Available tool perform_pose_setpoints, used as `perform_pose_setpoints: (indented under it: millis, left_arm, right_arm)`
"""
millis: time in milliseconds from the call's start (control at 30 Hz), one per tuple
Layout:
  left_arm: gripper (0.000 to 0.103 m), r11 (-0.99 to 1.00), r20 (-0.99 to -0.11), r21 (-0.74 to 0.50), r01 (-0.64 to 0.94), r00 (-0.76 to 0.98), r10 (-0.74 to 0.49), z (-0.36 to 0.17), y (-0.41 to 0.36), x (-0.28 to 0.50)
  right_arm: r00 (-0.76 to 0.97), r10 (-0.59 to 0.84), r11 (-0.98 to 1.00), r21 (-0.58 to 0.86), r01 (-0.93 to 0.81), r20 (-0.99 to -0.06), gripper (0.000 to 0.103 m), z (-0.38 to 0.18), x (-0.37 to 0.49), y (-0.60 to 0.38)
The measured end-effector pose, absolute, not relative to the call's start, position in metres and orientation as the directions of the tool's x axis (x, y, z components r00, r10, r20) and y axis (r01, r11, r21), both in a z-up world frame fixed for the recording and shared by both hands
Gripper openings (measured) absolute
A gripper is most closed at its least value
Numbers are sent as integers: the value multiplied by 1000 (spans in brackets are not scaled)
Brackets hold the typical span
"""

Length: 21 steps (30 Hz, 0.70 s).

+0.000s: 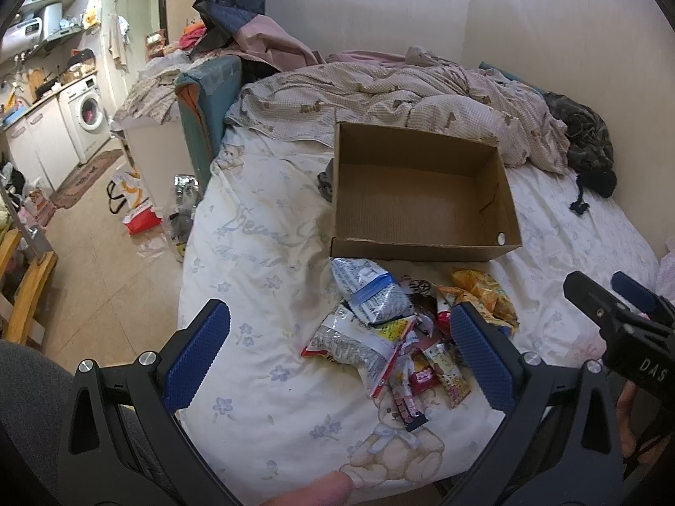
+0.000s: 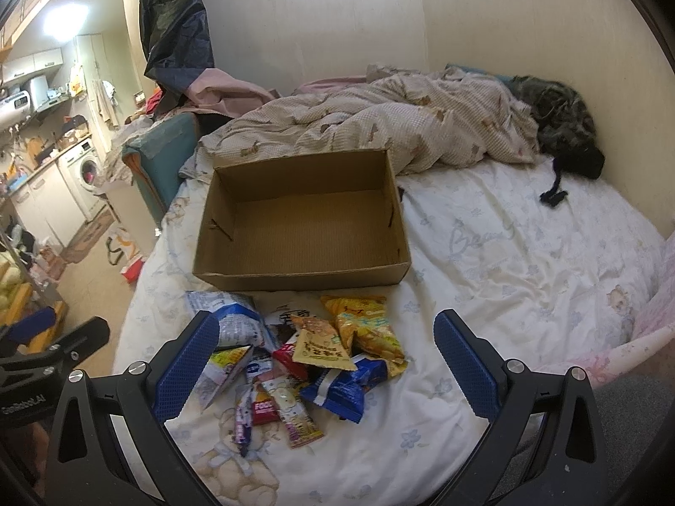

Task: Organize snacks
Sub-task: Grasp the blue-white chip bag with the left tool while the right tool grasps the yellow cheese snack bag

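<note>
While a tiled floor (image 1: pixel 97 261) and a white front-loading washing machine (image 1: pixel 86 116) showed at far left, the left black gripper with blue ridged pads (image 1: pixel 337 350) hung above the white floral bedsheet with teddy-bear prints (image 1: pixel 261 253), its fingers spread wide and holding nothing. The heap of colourful foil snack packets (image 1: pixel 400 333) lay on the sheet just ahead, mostly toward the gripper's right finger. Just beyond the heap sat the open brown cardboard box (image 1: pixel 422 248), nothing visible inside it. To the right, the right black gripper with blue ridged pads (image 2: pixel 325 362) also stood parted and unladen, the same packets (image 2: pixel 312 350) lying between its fingers, a rumpled beige checked quilt (image 2: pixel 379 122) bunched behind the box (image 2: pixel 295 278).
</note>
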<state>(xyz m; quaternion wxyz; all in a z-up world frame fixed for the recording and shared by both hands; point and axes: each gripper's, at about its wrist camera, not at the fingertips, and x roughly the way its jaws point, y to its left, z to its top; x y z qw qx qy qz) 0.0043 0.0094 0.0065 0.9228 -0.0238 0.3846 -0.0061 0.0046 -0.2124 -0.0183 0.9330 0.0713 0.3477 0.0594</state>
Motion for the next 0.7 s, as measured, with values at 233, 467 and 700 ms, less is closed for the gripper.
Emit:
perform_pose_setpoints:
  millis: [233, 467, 700]
  left_arm:
    - [103, 1000, -752, -15, 4, 659, -14, 19, 7, 32]
    - [103, 999, -841, -31, -15, 541, -18, 10, 17, 77]
    - [103, 999, -913, -25, -27, 407, -12, -19, 19, 110]
  right_arm:
    - [689, 234, 960, 277, -51, -686, 103, -1, 33, -239]
    - [600, 281, 936, 353, 3, -749, 103, -7, 73, -266]
    - [499, 298, 926, 374, 55, -813, 103, -34, 108, -283]
